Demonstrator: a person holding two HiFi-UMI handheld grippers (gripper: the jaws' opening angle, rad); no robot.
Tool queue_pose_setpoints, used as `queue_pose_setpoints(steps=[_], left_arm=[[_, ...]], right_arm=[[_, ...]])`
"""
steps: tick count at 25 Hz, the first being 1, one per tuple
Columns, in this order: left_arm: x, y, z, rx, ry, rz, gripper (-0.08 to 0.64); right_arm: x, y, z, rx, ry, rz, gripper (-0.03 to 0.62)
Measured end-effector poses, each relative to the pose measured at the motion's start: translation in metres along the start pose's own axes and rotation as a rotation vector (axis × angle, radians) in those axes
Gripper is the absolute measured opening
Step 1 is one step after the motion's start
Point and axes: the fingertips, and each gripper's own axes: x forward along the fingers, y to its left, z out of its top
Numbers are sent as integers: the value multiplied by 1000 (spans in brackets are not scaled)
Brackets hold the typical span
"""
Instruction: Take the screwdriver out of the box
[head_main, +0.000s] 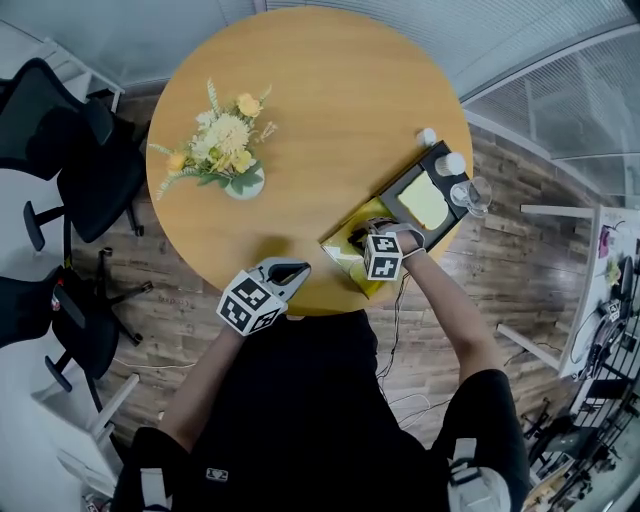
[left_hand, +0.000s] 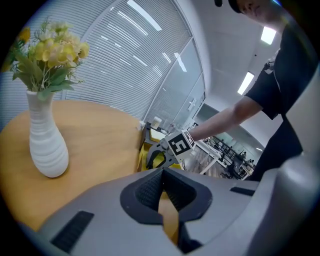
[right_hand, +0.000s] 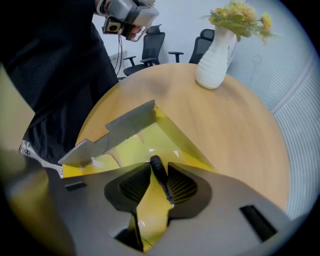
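Screwdriver (right_hand: 159, 176): black handle sits between the right gripper's (right_hand: 159, 170) pads, with the jaws clamped on it and the thin shaft running back toward the camera. It's directly over the yellow inside of the box (right_hand: 131, 149). Can't tell whether the tip is clear of the box.

Box is open, grey flap (right_hand: 116, 131) folded up on its far side. In the head view the box (head_main: 343, 262) lies at the near edge of the round wooden table (head_main: 330, 90), with the right gripper (head_main: 372, 236) over it.

Left gripper (left_hand: 162, 176): jaws together, nothing between them, only table wood showing through the slit below the pads. In the head view it (head_main: 290, 270) is at the near table edge, left of the box and not touching it.

Other items:
- White vase of yellow flowers (head_main: 238, 170) on the left part of the table, well apart from the box.
- Black tray (head_main: 440, 160) with a pale yellow pad, just beyond the box at the right edge.
- Clear glass (head_main: 476, 195) beside the tray.
- Black office chairs (head_main: 60, 140) on the floor to the left.
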Motion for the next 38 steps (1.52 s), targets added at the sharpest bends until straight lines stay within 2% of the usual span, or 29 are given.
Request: queue_pose_setpoints(steps=[5,12,20,28,38], left_arm=[[-4,4,-3,-6,0,8,6],[-1,4,2,11,3,-6,6],[3,1,6,27,4,-24,6],[4,-6,7,58,13,-54,6],[3,-6,7,74,9,-82,6]], right_arm=[[-4,-4,1,108,-48,2,100],[-7,-7,3,166,-73,-17,84],[-7,-12,3,304,-93,-66,61],[-7,-15,1,374,-90,-111,60],[-32,-13,0,508,-147,-201,60]])
